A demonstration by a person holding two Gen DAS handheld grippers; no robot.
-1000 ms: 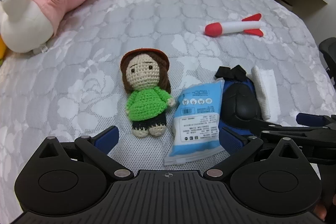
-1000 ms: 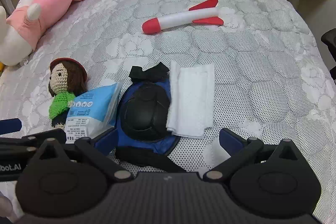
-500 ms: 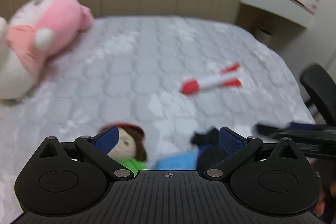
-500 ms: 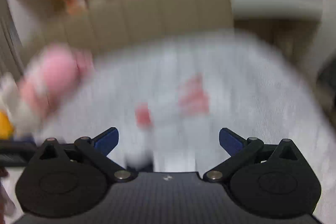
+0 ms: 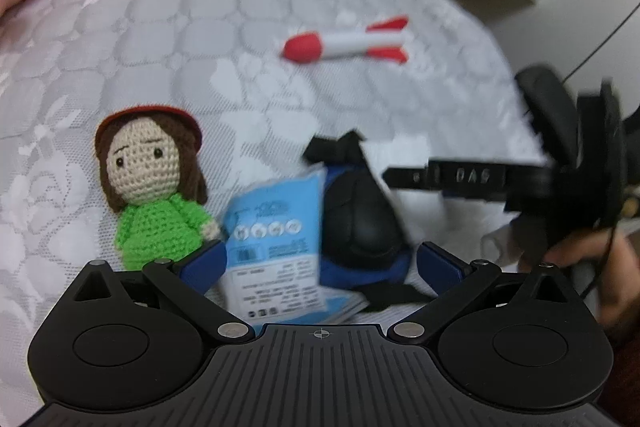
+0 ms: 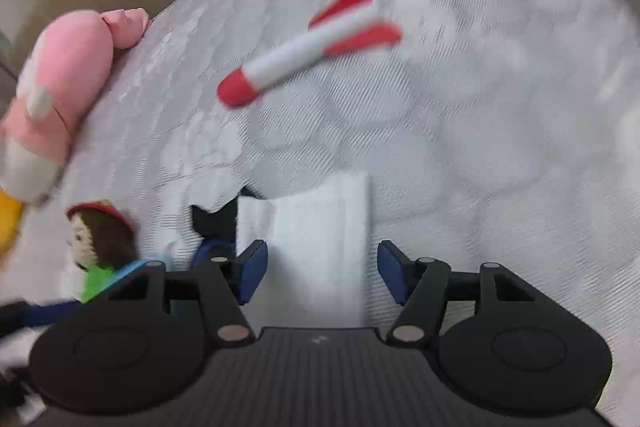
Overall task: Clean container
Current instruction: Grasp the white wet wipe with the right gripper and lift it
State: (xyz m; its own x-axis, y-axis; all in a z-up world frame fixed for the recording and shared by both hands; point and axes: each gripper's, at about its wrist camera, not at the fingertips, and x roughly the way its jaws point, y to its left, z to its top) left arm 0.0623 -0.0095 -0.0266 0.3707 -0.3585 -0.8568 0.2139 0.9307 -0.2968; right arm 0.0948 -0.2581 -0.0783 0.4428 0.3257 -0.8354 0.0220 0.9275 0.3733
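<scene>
A blue-and-black domed pad with black straps (image 5: 360,223) lies on the quilted bed, with a light blue wipe packet (image 5: 276,247) leaning against its left side. Both sit between the wide-apart fingers of my left gripper (image 5: 322,265), which is open and touches neither. In the right wrist view a folded white cloth (image 6: 320,235) lies between the blue pads of my right gripper (image 6: 322,275). Its jaws are closing, with a small gap still showing at the right pad. Only a strap (image 6: 212,223) of the domed pad shows there.
A crocheted doll in green (image 5: 154,187) lies left of the packet. A red-and-white toy rocket (image 5: 344,41) rests farther back on the bed. A pink plush (image 6: 64,83) lies at the far left. The right gripper's frame and a hand (image 5: 576,251) cross the left view's right side.
Both views swung up toward the headboard and came back down, now closer to the bed. The right jaws narrowed and now straddle the white cloth. The left gripper moved nearer the packet and pad.
</scene>
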